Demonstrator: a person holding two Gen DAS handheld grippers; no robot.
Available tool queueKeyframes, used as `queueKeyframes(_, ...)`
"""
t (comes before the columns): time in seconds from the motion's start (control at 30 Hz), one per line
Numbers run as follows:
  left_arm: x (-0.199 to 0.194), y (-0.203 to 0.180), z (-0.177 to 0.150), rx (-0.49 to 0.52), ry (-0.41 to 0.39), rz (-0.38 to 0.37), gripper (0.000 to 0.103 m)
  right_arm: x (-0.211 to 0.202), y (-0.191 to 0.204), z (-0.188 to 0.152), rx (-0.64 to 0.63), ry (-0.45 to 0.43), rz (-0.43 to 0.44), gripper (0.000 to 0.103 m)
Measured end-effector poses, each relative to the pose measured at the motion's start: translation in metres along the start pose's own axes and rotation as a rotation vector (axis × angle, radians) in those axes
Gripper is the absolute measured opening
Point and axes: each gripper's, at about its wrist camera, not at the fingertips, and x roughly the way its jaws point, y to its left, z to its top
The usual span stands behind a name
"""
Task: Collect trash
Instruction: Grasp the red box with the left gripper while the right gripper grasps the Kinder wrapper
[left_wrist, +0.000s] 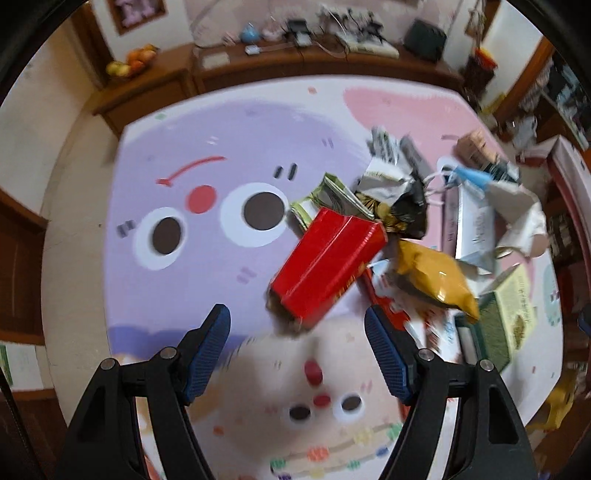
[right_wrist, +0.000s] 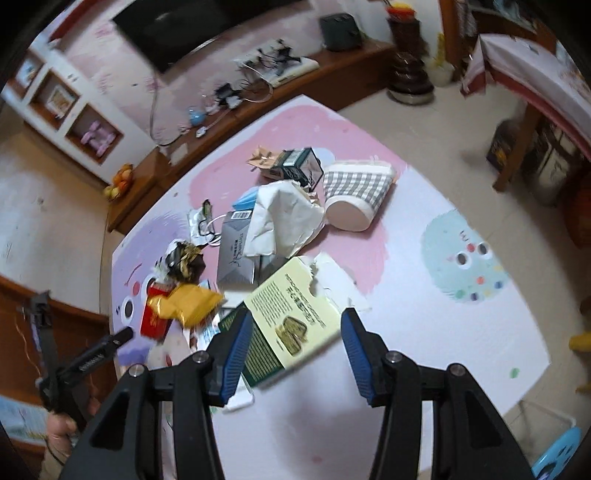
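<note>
Two views: both wrist cameras look steeply down on one litter pile; each shows things the other misses.
Play mat (left_wrist: 229, 122): pastel floor mat with cartoon faces; the whole trash pile lies on it. The left view shows its purple part with big eyes, the right view its pink patch and a pale teal face (right_wrist: 463, 258).
Wooden cabinet (left_wrist: 295, 64): runs along the wall past the mat, cluttered with cables; a fruit bowl (left_wrist: 131, 62) sits at its end. Only the right view shows the dark screen (right_wrist: 192, 27) above it.
Checked basket (right_wrist: 356, 195): grey-and-white, tipped on its side at the far edge of the pile; seen only in the right view.
White paper bag (right_wrist: 284, 221): crumpled, mid-pile, lying over a grey box (right_wrist: 236, 254).
Green-and-cream box (right_wrist: 291, 317): nearest the right gripper, lying flat and torn at one corner; in the left view only its edge shows at the right.
Red carton (left_wrist: 325, 266): lies tilted, just ahead of the left gripper; in the right view it is mostly hidden under the yellow packet.
Yellow packet (left_wrist: 432, 275): crumpled, touching the red carton's right side.
Left gripper (left_wrist: 297, 334): jaws wide apart, nothing between the blue pads, above the mat.
Right gripper (right_wrist: 293, 341): jaws wide, box corner seen between them, pads not pressing it.
Hand (right_wrist: 61, 428): seen only in the right view, gripping the left tool's handle.
</note>
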Motion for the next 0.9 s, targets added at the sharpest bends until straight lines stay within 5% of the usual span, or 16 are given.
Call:
queueKeyframes(0.3, 0.057, -0.018, 0.028, 0.107, 0.066, -0.034, 0.072, 0.046, 0.057, -0.022, -0.057, 0.082, 0.015, 0.050)
queueKeyframes(0.57, 0.071, -0.025, 0.027, 0.167, 0.068, -0.025, 0.046, 0.065, 0.110, -0.032, -0.222, 0.095, 0.003, 0.050)
queueKeyframes(0.9, 0.055, 0.014, 0.013, 0.053, 0.057, -0.102, 0.039, 0.084, 0.144, -0.024, -0.337, 0.074, -0.002, 0.050)
